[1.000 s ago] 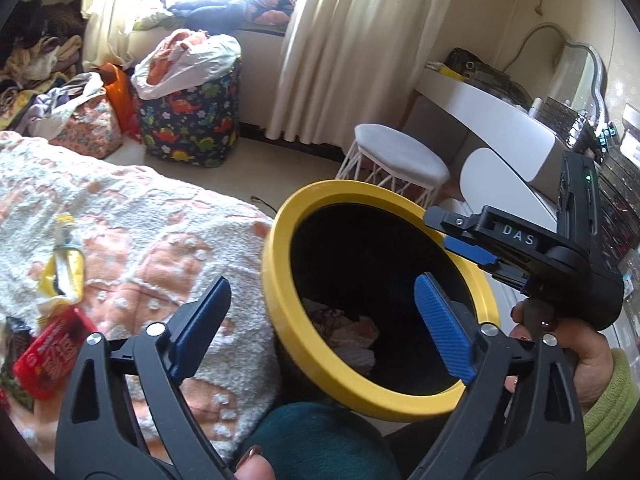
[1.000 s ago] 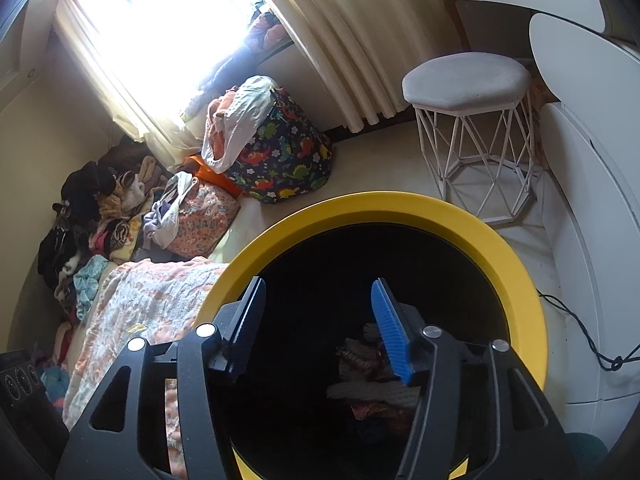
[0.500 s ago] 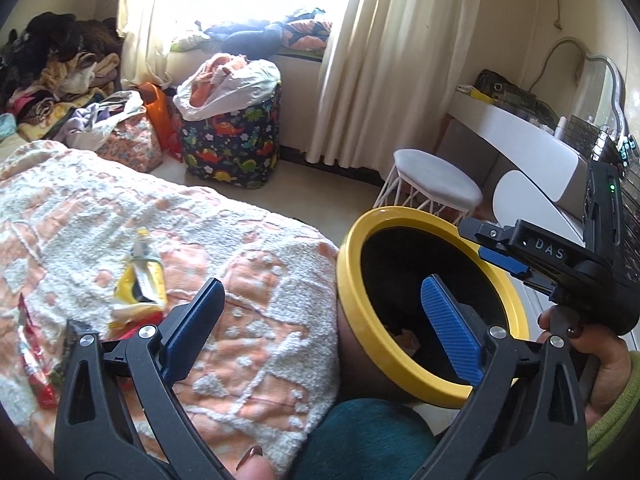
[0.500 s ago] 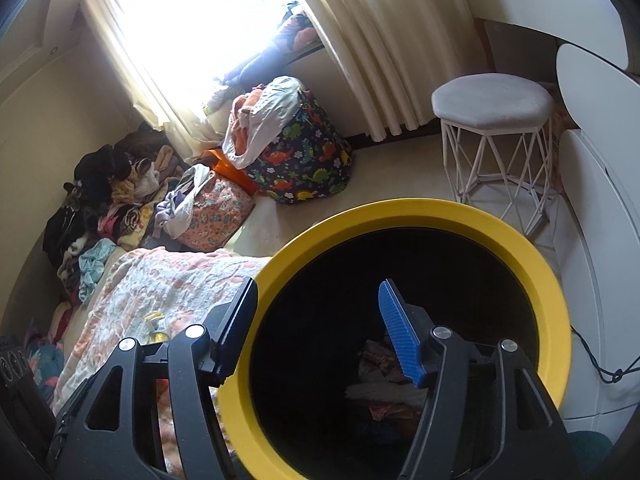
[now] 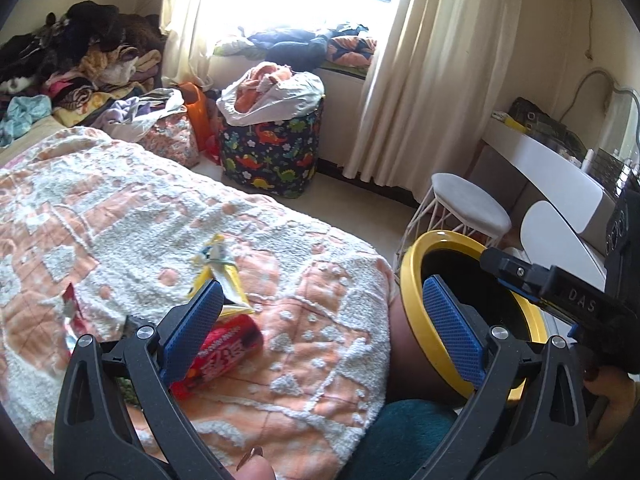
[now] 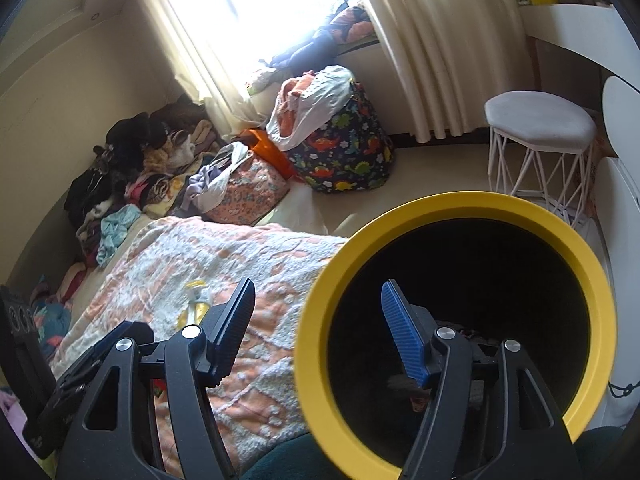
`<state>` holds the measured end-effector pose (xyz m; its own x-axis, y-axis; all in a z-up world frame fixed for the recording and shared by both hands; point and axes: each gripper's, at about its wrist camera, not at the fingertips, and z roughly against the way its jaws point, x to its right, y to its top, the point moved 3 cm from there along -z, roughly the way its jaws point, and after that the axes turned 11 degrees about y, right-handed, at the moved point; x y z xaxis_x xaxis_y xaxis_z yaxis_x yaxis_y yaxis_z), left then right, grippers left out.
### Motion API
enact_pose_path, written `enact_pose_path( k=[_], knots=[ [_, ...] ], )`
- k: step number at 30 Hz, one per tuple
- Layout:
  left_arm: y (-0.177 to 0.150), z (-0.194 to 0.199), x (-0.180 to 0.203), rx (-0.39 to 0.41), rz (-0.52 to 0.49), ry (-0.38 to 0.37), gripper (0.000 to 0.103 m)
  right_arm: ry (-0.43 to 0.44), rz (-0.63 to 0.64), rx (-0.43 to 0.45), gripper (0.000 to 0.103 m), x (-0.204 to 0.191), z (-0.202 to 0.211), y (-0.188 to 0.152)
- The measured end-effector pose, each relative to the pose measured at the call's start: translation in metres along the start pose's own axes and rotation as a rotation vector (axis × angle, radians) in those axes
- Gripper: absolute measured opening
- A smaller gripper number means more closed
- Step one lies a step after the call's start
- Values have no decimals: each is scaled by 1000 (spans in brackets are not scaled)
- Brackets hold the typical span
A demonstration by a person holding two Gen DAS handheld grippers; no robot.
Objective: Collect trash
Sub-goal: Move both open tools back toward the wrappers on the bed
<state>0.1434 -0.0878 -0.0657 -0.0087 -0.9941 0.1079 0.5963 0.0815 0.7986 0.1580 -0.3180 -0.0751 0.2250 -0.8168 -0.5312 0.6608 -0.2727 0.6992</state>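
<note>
Trash bin [image 6: 456, 216]: black, round, with a thick yellow rim; stands at the foot corner of the bed, mouth tilted up toward both cameras; inside dark, contents hard to make out. Yellow wrapper [image 5: 224, 276]: on the blanket [image 5: 120, 220], long axis running from near the left gripper away toward the window, its near end overlapping the red packet [image 5: 224, 354]. Red packet: flat on the blanket, white lettering unreadable, half hidden behind the left finger. Left gripper [image 5: 320, 324]: jaws wide apart, nothing between the pads, held over the blanket edge beside the bin. Right gripper [image 6: 320, 328]: jaws opening, empty, one finger before the blanket, the other before the bin's mouth.
</note>
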Motion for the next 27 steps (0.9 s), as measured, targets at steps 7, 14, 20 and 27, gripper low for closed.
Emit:
enact_pose_path(
  k=[7, 14, 20, 27],
  knots=[
    [4, 2, -25, 7, 38, 36, 92, 40, 54, -37, 63, -26, -10, -8],
    [3, 2, -50, 5, 80, 72, 92, 65, 90, -66, 63, -47, -18, -15],
    [1, 3, -69, -1, 110, 100, 92, 88, 117, -92, 63, -61, -25, -22],
    [-6, 1, -97, -28, 134, 140, 92, 108, 142, -123, 63, -76, -34, -30]
  ],
)
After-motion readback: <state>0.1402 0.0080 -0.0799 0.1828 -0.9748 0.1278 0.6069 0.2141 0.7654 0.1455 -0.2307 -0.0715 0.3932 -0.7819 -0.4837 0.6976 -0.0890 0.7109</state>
